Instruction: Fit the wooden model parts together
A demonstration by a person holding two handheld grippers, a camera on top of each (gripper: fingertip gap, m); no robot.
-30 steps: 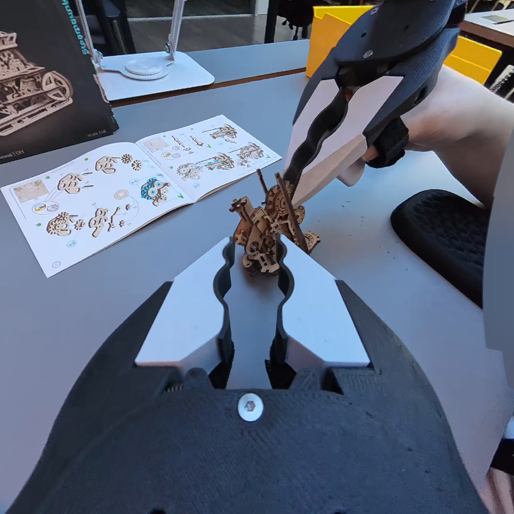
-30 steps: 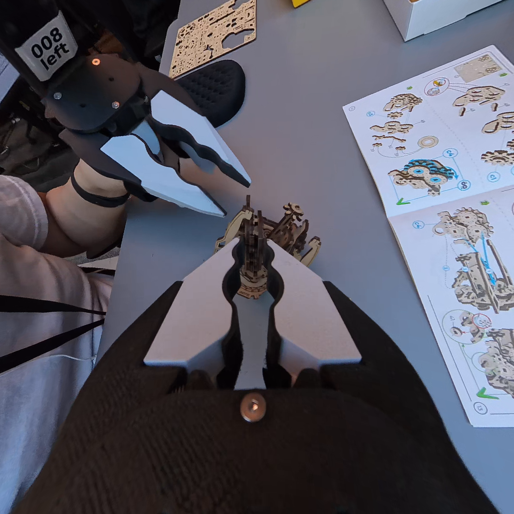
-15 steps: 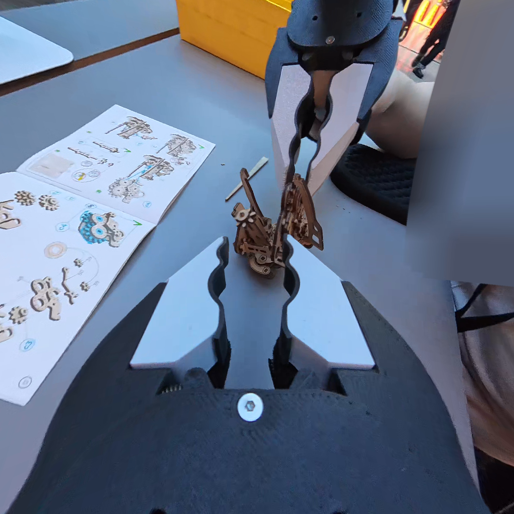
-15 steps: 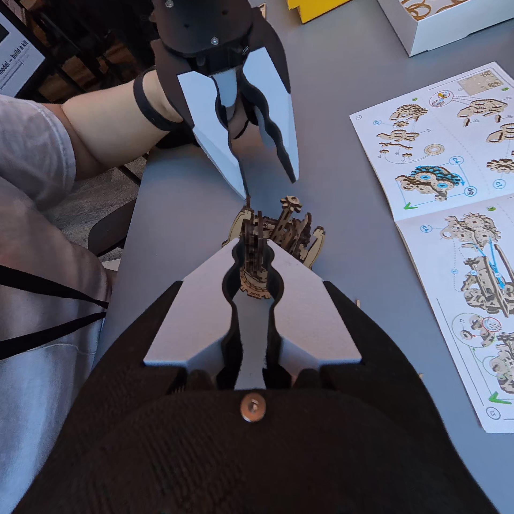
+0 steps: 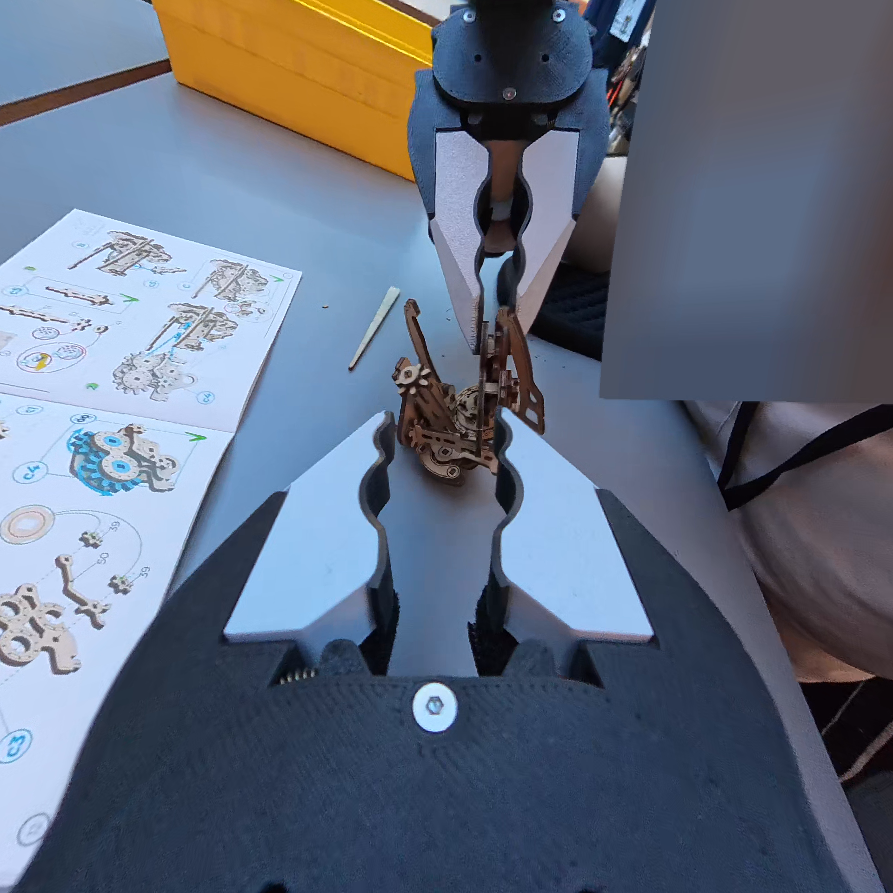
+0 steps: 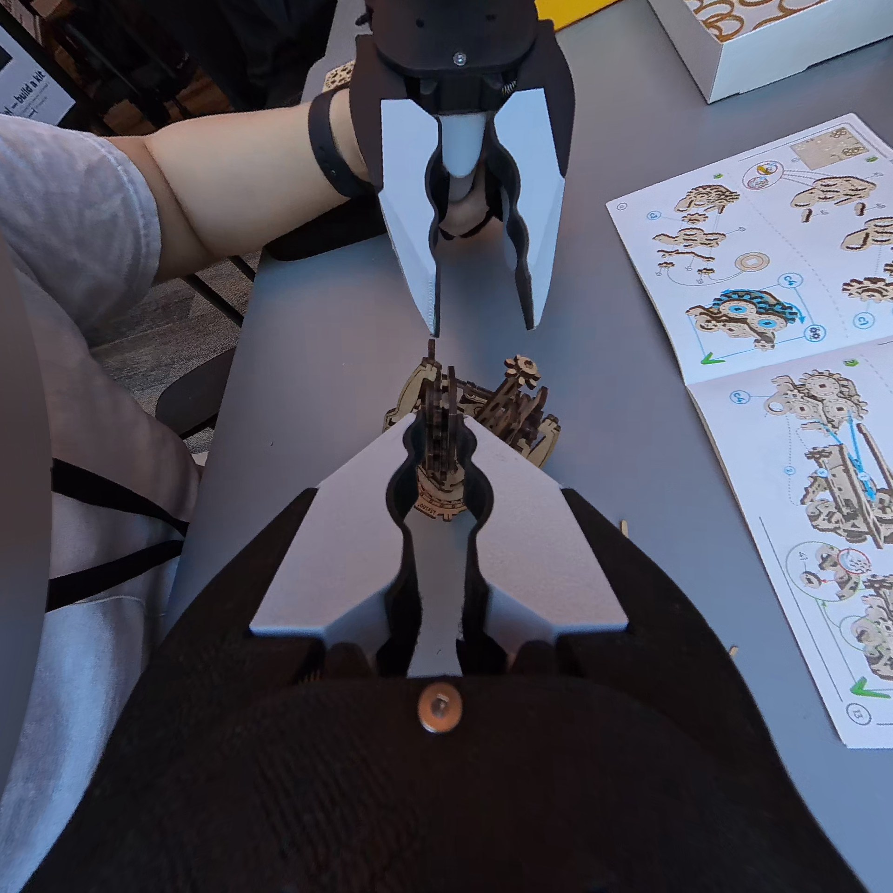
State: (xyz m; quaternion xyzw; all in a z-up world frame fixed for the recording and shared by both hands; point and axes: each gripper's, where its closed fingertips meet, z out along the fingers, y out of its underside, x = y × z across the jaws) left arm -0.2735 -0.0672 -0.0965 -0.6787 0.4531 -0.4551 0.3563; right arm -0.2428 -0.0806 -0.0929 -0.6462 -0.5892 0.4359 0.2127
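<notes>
A small, partly built wooden model (image 5: 435,425) of gears and levers stands on the grey table (image 5: 241,169). My right gripper (image 6: 437,425) is shut on the model's (image 6: 507,410) upright disc-shaped part and holds it from above and behind. In the left wrist view the right gripper (image 5: 493,333) comes down from the top. My left gripper (image 5: 442,425) is open and empty, with the model just past its fingertips. In the right wrist view the left gripper (image 6: 482,326) faces me head-on. One of its fingertips (image 6: 435,324) is just above a thin upright wooden strip.
An open instruction booklet (image 5: 121,386) lies left of the model and shows in the right wrist view (image 6: 773,338). A loose wooden stick (image 5: 374,326) lies behind the model. A yellow box (image 5: 299,63), a black wrist pad (image 5: 570,309) and a white box (image 6: 773,43) are nearby. A person sits at the table edge. Left tips to right tips: about 4 centimetres.
My left gripper has swung round from the side and now faces the right gripper head-on, closer to the model and still open. The right gripper has kept hold of the model.
</notes>
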